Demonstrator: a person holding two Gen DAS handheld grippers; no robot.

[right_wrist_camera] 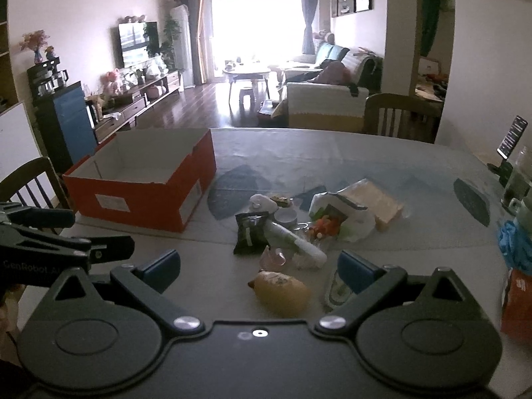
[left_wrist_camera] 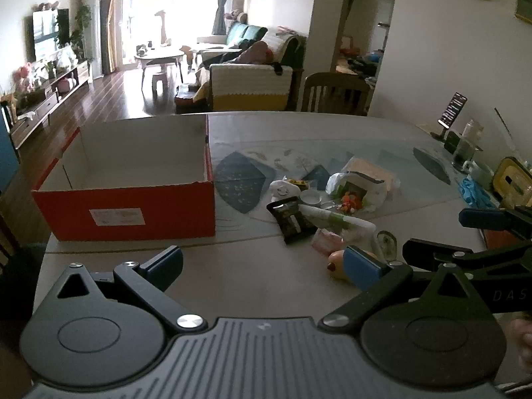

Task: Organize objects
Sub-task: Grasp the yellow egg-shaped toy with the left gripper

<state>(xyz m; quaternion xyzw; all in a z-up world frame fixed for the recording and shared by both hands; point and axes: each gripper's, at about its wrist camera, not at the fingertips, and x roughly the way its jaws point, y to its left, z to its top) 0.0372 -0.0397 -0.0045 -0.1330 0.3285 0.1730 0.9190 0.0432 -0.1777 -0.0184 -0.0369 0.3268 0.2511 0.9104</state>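
1. Red cardboard box [left_wrist_camera: 124,212] sits open-topped ahead-left of the left gripper [left_wrist_camera: 262,266].
2. Both the left gripper and right gripper [right_wrist_camera: 259,271] are spread wide, holding nothing.
3. Cluttered items [right_wrist_camera: 286,229] lie ahead of the right gripper, a yellow toy [right_wrist_camera: 282,291] nearest.

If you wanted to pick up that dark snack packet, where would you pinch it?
I'd pinch the dark snack packet across its narrow width near the near end, coming down from above with the right tool. It lies flat, its far right corner is against the white tube, but its left and near edges look free.
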